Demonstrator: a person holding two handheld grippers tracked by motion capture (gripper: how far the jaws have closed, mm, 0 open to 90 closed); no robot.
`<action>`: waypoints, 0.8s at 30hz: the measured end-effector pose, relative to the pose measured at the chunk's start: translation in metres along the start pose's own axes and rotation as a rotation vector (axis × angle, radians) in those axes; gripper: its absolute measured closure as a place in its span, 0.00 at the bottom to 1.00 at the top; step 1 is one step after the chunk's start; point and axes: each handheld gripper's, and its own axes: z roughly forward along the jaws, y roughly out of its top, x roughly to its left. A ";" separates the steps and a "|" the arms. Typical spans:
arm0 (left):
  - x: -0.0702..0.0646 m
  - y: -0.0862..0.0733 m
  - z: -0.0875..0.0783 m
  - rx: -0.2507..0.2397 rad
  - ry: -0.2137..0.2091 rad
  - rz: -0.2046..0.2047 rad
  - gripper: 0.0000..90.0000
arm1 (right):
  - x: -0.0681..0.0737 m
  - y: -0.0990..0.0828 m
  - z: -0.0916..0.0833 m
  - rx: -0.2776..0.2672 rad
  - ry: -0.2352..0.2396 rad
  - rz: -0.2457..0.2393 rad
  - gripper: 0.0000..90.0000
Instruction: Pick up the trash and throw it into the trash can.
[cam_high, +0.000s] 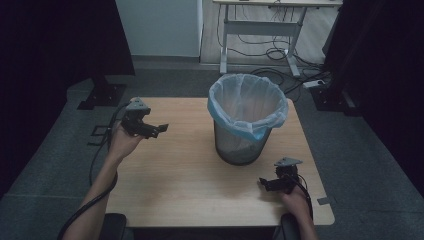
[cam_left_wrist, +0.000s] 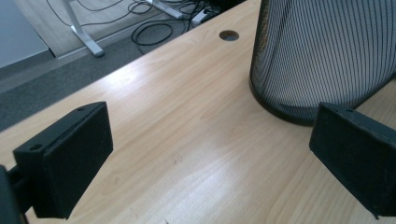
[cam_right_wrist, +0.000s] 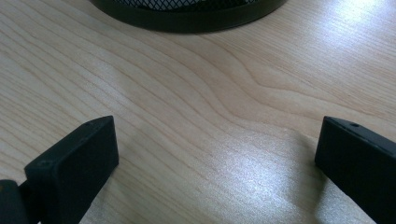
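Note:
A black mesh wastebasket lined with a pale blue bag stands right of centre on the wooden table. My left gripper is held above the table's left side, open, jaws pointing toward the basket. Its two black jaws stand wide apart with only bare wood between them. My right gripper is low over the table's front right, just in front of the basket's base. It is open too, with nothing between its jaws.
A round cable hole lies in the table behind the basket. Beyond the table are a white desk frame and loose cables on the floor. Dark curtains hang at both sides. A black stand base sits at the back left.

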 end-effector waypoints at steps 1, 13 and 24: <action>-0.001 -0.005 0.001 0.000 -0.001 -0.002 0.00 | 0.000 0.000 0.000 -0.001 -0.001 -0.002 0.00; -0.010 -0.055 0.012 0.007 -0.006 -0.029 0.00 | 0.000 0.000 0.000 -0.001 0.000 0.001 0.00; -0.025 -0.094 0.029 0.050 0.012 -0.015 0.00 | 0.000 0.000 0.000 -0.002 0.001 0.002 0.00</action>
